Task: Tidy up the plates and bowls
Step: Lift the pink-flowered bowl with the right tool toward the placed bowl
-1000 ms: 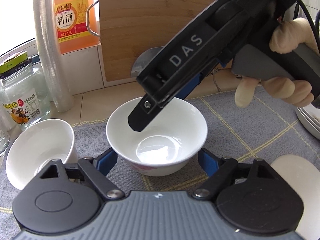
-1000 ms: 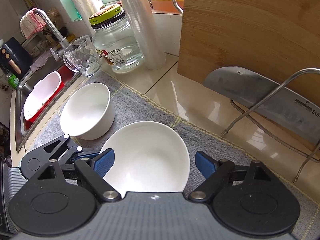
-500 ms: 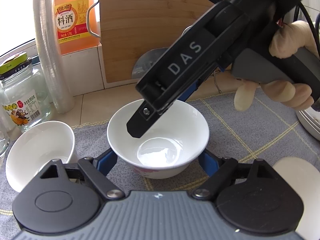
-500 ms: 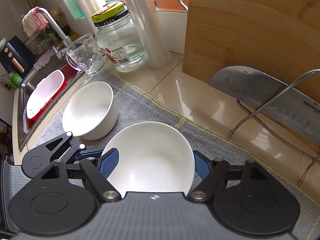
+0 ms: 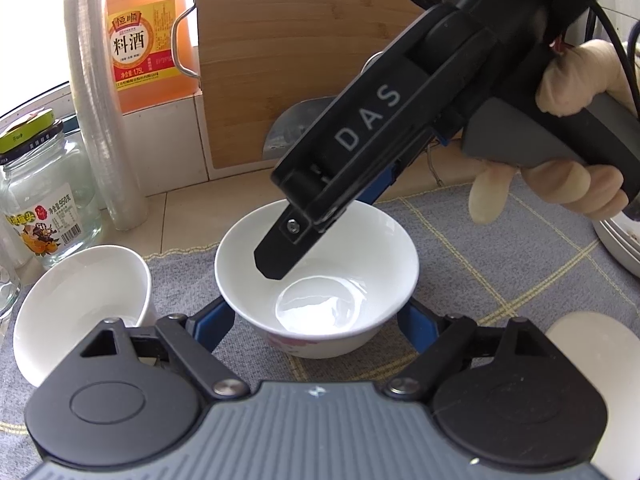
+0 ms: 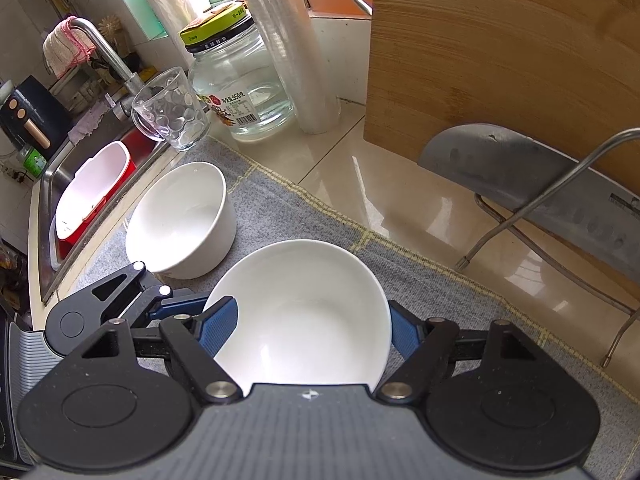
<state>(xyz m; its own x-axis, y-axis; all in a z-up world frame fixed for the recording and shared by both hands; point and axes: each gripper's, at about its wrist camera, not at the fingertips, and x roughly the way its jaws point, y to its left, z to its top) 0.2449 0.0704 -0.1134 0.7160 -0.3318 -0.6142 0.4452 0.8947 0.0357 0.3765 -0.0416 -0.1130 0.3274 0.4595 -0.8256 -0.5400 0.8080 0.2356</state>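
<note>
A white bowl (image 5: 360,248) with a pink mark on its outer wall stands on the grey checked mat (image 5: 500,264). My left gripper (image 5: 316,316) straddles its lower wall, and both blue pads meet the bowl under the flare of the rim. My right gripper (image 6: 312,324) comes down steeply from above and is shut on the same bowl (image 6: 304,312), one pad on each side of the rim. One black right finger (image 5: 280,256) dips inside the bowl. A gloved hand (image 5: 560,196) holds the right gripper. A second white bowl (image 5: 80,312) (image 6: 180,220) stands to the left, untouched.
Behind the mat stand a glass jar (image 6: 236,92), a glass mug (image 6: 172,112), a plastic roll (image 5: 104,120), an orange bottle (image 5: 144,40) and a wooden cutting board (image 6: 500,60) with a cleaver (image 6: 520,176) on a wire stand. Stacked plates (image 5: 624,248) lie at the right. The sink (image 6: 48,216) is at the left.
The right gripper's pads have closed in from beside the bowl onto its rim. The left gripper and both bowls have kept their places.
</note>
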